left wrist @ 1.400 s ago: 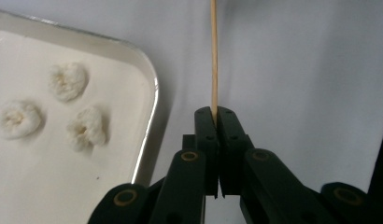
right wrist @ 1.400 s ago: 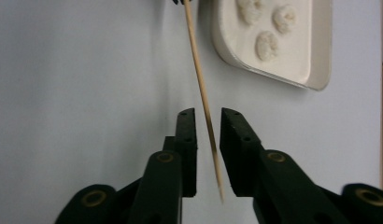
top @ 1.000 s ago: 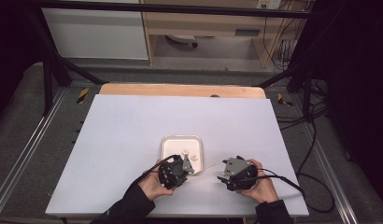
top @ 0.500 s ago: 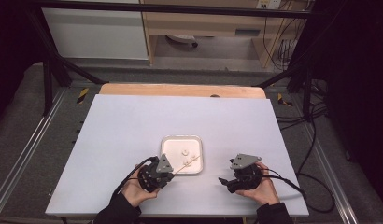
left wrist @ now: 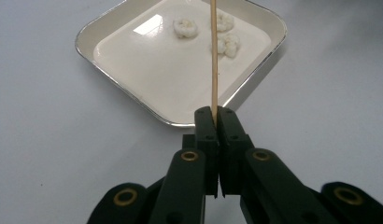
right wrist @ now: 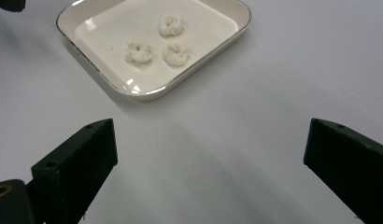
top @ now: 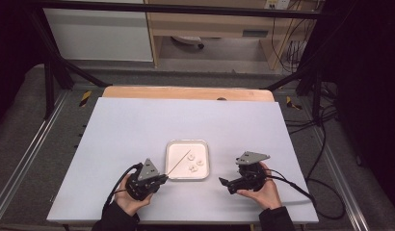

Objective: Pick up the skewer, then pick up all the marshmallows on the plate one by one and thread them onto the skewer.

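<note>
Skewer [left wrist: 214,56] is clamped in the left gripper [top: 159,179], pointed at one o'clock over the tray [top: 172,174]; the right gripper's [right wrist: 208,154] jaws, just opened, are spread wide, empty.

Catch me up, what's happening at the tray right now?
A person works at the table with a gripper in each hand. The left gripper is shut on a thin wooden skewer that reaches out over the tray, where three small white ring-shaped pieces lie loose. None is on the skewer. The right gripper sits beside the tray with nothing between its jaws, which have just been opening wide.
</note>
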Demonstrator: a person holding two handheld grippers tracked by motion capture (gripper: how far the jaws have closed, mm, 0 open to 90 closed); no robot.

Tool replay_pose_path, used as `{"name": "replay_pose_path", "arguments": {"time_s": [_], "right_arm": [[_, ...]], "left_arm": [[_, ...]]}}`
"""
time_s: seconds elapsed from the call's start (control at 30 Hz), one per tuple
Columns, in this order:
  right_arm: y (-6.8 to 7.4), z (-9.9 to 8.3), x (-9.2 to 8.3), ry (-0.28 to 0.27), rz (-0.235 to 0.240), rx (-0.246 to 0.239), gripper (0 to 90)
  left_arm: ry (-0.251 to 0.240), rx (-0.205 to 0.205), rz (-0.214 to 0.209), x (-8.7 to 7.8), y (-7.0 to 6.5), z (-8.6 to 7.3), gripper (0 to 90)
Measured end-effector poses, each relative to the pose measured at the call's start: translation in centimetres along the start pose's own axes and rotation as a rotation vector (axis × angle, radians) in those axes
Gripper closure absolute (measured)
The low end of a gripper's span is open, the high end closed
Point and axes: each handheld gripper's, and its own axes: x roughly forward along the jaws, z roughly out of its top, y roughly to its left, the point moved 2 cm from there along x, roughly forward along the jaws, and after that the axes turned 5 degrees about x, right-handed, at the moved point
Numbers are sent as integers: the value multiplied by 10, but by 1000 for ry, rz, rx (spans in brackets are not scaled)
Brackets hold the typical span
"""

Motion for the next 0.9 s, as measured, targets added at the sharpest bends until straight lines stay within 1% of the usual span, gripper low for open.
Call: {"name": "replay_pose_path", "arguments": {"time_s": [0.03, 0.13, 0.23, 0.27, 0.33, 0.37, 0.4, 0.43, 0.47, 0.53, 0.73, 0.77, 0.9], "right_arm": [[0, 0, 0, 0, 0, 0, 27], [2, 8, 2, -17, 1, 21, 23], [6, 17, 5, -50, 12, 45, 23], [7, 23, 8, -67, 13, 52, 23], [8, 26, 11, -74, 12, 55, 24], [9, 29, 13, -76, 14, 60, 23], [11, 32, 16, -79, 17, 63, 23], [13, 38, 22, -77, 16, 57, 24], [13, 38, 22, -77, 16, 57, 24], [16, 43, 29, -68, 11, 50, 23], [21, 56, 49, -60, 17, 42, 25], [22, 58, 52, -58, 21, 47, 27], [25, 64, 65, -48, 22, 38, 41]], "left_arm": [[-4, 1, -1, -1, 0, -1, 882], [-20, -3, 0, -4, 1, -5, 882], [-32, -14, 2, -7, 2, -9, 882], [-35, -20, 5, -8, 3, -11, 882], [-39, -30, 3, -9, 5, -13, 882], [-59, -14, 1, -8, 7, -12, 882], [-65, -18, 0, -8, 8, -13, 882], [-66, -19, -2, -8, 9, -13, 882], [-69, -22, -2, -9, 9, -13, 882], [-71, -29, 0, -10, 10, -14, 882], [-81, -21, -4, -8, 10, -14, 882], [-60, -42, 9, -10, 9, -15, 882], [-63, -46, 3, -9, 8, -16, 882]]}}
